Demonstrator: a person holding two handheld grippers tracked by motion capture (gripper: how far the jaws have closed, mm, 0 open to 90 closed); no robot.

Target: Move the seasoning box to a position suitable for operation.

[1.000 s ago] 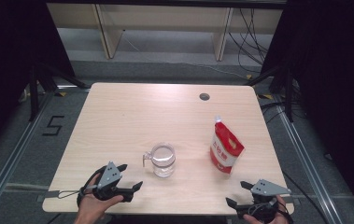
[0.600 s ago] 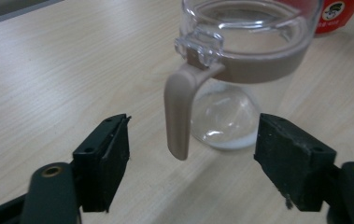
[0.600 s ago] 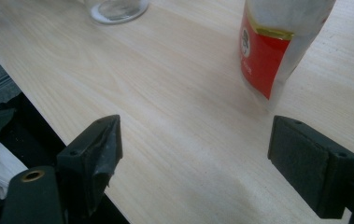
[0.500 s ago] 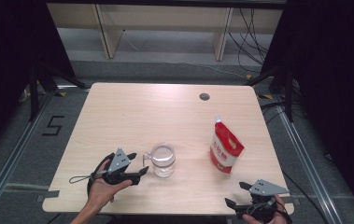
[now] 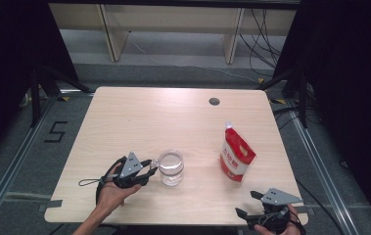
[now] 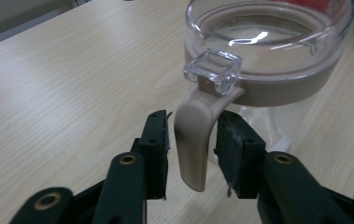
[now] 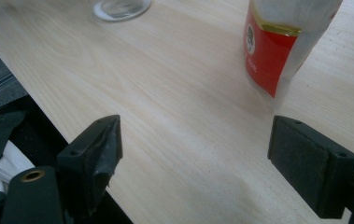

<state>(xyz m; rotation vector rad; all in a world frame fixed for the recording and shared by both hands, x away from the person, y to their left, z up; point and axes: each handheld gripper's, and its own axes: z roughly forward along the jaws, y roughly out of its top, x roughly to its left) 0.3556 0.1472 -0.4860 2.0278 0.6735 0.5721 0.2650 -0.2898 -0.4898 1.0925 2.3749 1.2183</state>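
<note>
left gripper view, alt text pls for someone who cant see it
The left gripper has its two black jaws either side of the beige handle of a clear jar, small gaps showing. The jar stands on a light wooden table.

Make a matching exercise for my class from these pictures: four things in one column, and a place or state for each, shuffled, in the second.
Things:
1. clear jug
2. red pouch
3. left gripper
4. right gripper

Places or states:
A. fingers wide apart, with nothing between them, at the table's near edge
B. standing upright on the right half of the table
C. fingers on either side of a beige handle, small gaps showing
D. near the middle of the table's front half, handle toward the left hand

Pairs: 1-D, 2-B, 3-C, 4-A
</note>
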